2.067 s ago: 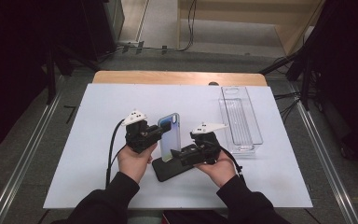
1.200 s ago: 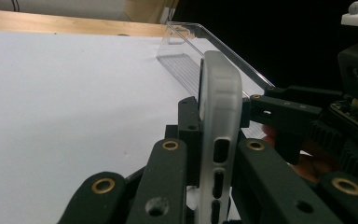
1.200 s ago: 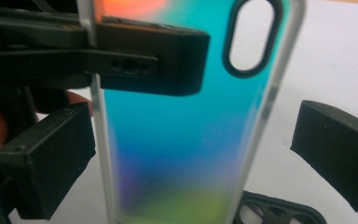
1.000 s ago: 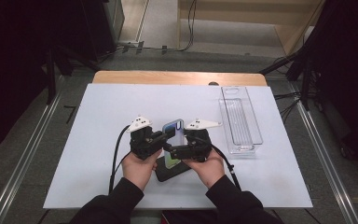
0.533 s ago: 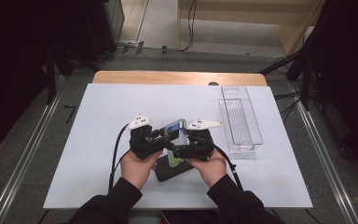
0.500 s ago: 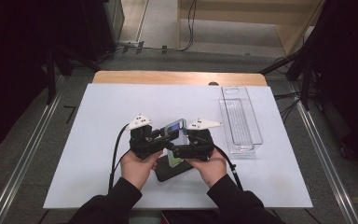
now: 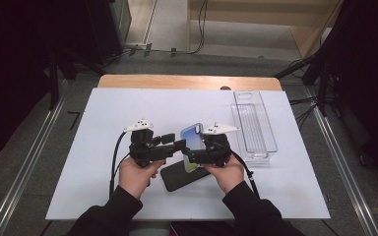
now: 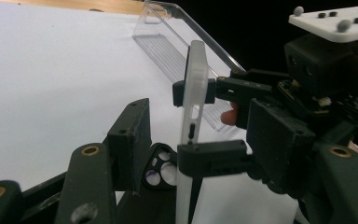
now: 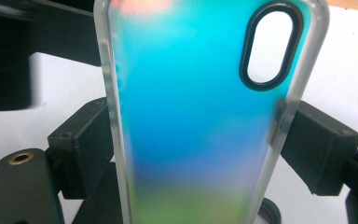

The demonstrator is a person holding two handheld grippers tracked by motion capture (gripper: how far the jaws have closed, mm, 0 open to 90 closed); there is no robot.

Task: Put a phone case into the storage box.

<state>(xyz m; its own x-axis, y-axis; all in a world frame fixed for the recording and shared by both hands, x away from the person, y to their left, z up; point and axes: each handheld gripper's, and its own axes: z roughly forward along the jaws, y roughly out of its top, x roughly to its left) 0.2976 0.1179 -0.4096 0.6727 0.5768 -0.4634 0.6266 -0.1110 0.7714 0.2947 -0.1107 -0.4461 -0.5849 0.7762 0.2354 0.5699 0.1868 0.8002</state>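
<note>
My left tongs [image 7: 177,145] have just been opening: a second ago they were clamped shut up against the phone case, and now their jaws stand apart with nothing pressed between them. In the left gripper view, one of these jaws rises just beside the case's edge without touching it. My right tongs [image 7: 193,153] are closed across the phone case [image 7: 193,137], one pad on each long side, as the right gripper view shows plainly; the case [image 9: 200,116] stands upright between those jaws, camera cutout [image 9: 271,45] at the top.

So the case hangs from the right tongs alone, its iridescent back toward that camera and its frosted edge [image 8: 193,93] toward the left one. Directly below both tongs the black phone [image 7: 181,176] lies flat on the white table [image 7: 78,187], its lens cluster [image 8: 161,171] peeking out under my left jaws. Beyond the right tongs, well apart, sits the clear plastic tray [image 7: 254,123].

I judge the handover complete: the left side has let go, which frees it to steady the phone while the right brings the case down onto it. The case is tilted little, so lining up its lower end with the phone should come next.
</note>
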